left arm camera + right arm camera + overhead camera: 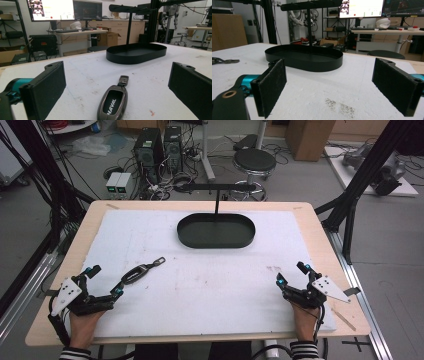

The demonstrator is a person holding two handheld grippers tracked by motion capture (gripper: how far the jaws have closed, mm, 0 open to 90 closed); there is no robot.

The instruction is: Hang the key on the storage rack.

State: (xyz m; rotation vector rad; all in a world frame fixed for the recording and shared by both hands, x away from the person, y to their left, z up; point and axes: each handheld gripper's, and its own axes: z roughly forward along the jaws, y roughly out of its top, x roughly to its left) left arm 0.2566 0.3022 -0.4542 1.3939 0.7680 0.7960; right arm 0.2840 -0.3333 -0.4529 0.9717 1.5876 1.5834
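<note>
A car key fob (113,102) lies flat on the white worktop (210,285), just ahead of the left claw (104,281), whose jaws stand spread to either side of it, likely lined up for a pinch. The right claw (291,273), also spread and empty, rests well apart. The black oval tray (216,231) sits beyond.

The key fob (113,102) runs off the bottom edge in the left gripper view. In the right gripper view its ring end (222,60) is cut by the left edge. The stand's (216,202) top bar leaves that view at the top.
</note>
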